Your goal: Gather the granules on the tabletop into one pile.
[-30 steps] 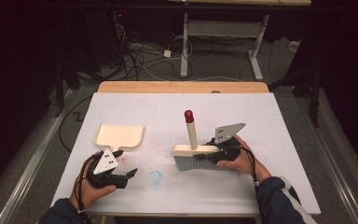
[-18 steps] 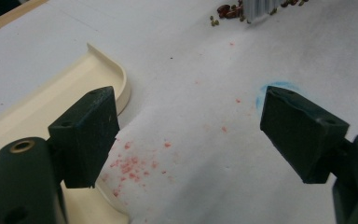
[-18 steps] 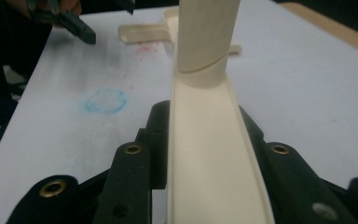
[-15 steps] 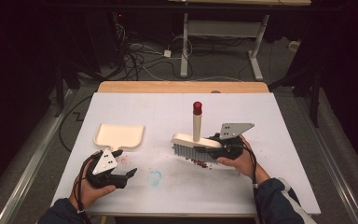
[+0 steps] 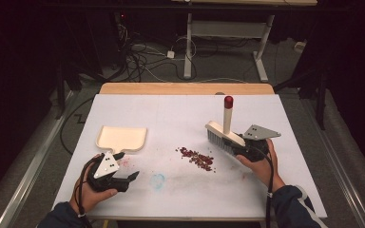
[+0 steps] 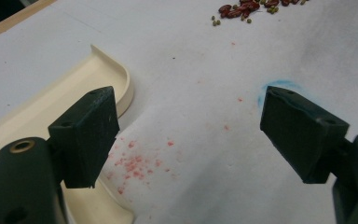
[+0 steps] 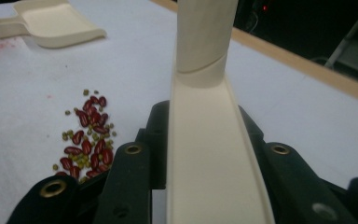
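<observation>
A cream hand brush (image 5: 224, 135) with grey bristles and a red-tipped upright handle is held just above the white table, right of centre. My right gripper (image 5: 241, 147) is shut on the brush's back (image 7: 205, 154). A small pile of red beans and green peas (image 5: 197, 158) lies on the table left of the brush, also seen beside the jaws (image 7: 86, 137). A cream dustpan (image 5: 121, 138) lies at the left. My left gripper (image 5: 132, 178) stands open near the front edge, its jaws next to the dustpan's handle (image 6: 93, 88), holding nothing.
The white table sheet (image 5: 171, 114) carries a blue mark (image 5: 158, 180) and faint pink stains near the left gripper. A wooden strip (image 5: 185, 89) runs along the far edge. Cables and desk legs (image 5: 188, 42) lie on the dark floor beyond.
The right gripper has carried the brush to the right and turned it, uncovering the bean pile that it covered before. The left gripper has stayed in place.
</observation>
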A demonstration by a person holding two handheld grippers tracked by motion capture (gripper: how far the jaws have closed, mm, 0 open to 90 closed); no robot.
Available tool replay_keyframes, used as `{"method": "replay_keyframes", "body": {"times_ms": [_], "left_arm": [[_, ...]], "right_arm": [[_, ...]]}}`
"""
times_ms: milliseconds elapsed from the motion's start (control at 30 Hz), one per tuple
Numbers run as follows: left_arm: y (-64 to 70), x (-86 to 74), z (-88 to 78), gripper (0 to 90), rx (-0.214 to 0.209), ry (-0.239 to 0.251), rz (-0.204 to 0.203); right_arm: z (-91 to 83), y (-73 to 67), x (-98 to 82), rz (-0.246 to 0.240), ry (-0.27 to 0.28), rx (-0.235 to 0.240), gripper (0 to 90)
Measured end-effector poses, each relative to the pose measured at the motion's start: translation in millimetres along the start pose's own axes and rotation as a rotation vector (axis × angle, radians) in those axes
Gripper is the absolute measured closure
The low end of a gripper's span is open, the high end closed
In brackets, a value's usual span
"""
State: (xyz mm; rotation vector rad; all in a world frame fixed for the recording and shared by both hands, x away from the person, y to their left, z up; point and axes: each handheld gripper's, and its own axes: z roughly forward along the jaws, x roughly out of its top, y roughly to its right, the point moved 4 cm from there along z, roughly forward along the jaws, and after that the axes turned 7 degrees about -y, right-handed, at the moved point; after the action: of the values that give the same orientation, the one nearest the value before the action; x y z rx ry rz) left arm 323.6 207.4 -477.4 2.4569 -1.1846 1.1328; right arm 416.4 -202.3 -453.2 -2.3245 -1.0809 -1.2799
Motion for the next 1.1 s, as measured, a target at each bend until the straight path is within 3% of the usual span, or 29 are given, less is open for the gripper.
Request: {"method": "replay_keyframes", "body": {"times_ms": [133, 200, 267, 400, 533, 767, 967, 1100], "left_arm": [[0.6, 0.1, 0.2, 18.5, -0.001, -0.005, 0.007], [0.7, -0.1, 0.3, 18.5, -0.002, -0.005, 0.006], [0.5, -0.5, 0.3, 18.5, -0.003, -0.006, 0.006], [0.8, -1.0, 0.6, 18.5, -0.008, -0.011, 0.008], [1.2, -0.6, 0.6, 18.6, -0.009, -0.012, 0.012], [1.4, -0.7, 1.1, 18.6, -0.007, -0.019, 0.019], [1.5, -0.7, 0.3, 18.6, -0.009, -0.015, 0.018], [1.6, -0.6, 0.3, 18.6, -0.008, -0.015, 0.02]], "right_arm": [[4.5, -2.2, -7.8, 0.013, -0.033, -0.007, 67.5], [4.0, -8.2, -8.9, 0.011, -0.083, -0.017, 67.5], [1.5, -12.0, -6.7, 0.056, -0.143, -0.043, 67.7], [-2.8, -18.3, -6.0, 0.103, -0.195, -0.044, 67.8], [-4.6, -36.2, -3.3, 0.045, -0.236, -0.023, 67.8], [-4.1, -59.7, 1.3, -0.002, -0.241, 0.001, 67.8], [-5.3, -63.0, 4.4, -0.019, -0.217, -0.016, 67.9], [-8.2, -59.8, 5.3, -0.001, -0.2, -0.03, 67.9]]}}
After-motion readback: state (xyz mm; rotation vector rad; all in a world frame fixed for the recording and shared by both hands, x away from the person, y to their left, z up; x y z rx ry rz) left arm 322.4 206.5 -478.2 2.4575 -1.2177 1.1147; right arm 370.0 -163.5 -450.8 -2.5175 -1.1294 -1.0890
